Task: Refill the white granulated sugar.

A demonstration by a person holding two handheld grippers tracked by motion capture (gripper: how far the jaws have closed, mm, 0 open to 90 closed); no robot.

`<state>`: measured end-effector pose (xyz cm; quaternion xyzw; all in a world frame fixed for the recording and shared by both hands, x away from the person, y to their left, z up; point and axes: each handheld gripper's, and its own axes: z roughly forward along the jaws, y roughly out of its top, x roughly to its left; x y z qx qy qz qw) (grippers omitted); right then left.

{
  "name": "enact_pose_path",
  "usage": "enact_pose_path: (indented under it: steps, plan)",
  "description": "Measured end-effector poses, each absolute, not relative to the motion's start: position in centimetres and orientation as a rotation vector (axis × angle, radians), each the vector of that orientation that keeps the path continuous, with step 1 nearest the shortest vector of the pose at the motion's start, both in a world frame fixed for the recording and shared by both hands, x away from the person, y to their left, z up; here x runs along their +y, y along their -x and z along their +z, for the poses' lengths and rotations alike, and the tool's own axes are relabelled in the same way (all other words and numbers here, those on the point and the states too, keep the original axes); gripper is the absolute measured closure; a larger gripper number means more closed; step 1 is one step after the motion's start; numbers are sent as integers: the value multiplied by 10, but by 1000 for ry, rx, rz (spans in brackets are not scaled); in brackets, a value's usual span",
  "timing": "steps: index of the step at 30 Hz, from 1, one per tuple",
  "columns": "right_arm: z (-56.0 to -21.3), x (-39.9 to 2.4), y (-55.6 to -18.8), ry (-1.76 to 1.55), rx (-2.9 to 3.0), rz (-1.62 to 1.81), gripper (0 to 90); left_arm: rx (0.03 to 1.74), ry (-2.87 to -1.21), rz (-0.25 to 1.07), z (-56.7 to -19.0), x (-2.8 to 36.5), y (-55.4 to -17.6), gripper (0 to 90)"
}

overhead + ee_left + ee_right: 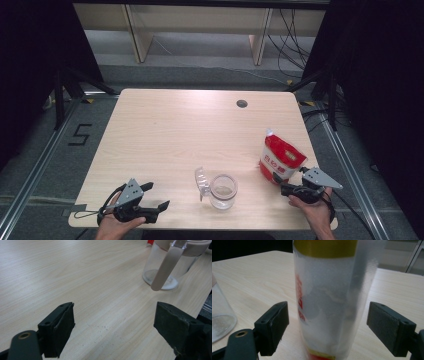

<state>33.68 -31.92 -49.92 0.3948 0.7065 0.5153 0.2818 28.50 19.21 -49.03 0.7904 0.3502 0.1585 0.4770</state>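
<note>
Right gripper (328, 327) open around the bag (329, 297) — jaws either side, not touching.
The red-and-white bag stands upright near the counter's (165, 130) right edge; the clear jar (222, 190), lid flipped open, sits near the front edge — the left gripper (113, 326), jaws wide apart, points toward it.

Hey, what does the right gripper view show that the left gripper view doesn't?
Right gripper view: the red and white bag stands upright between the open jaws of the right gripper, untouched by either.

Left gripper view: the clear jar's beige rim and hanging clasp, ahead of the open left gripper, with bare tabletop between the jaws.

Both: the wooden table and the clear jar.
</note>
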Motion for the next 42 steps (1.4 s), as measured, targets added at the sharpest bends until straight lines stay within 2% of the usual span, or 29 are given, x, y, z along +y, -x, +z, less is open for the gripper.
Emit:
enact_pose_path:
  steps: [4,13,42]
  plan:
    - [-501,-320,-345,-970,1876,1369,202,867,-1927,383,-490,192,-285,162]
    - [-506,-315,-349,-1055,1853,1434,266,878,-1917,374,-491,191,-284,162]
    - [-515,-309,-361,-1016,1817,1526,338,873,-1934,379,-490,190,-284,162]
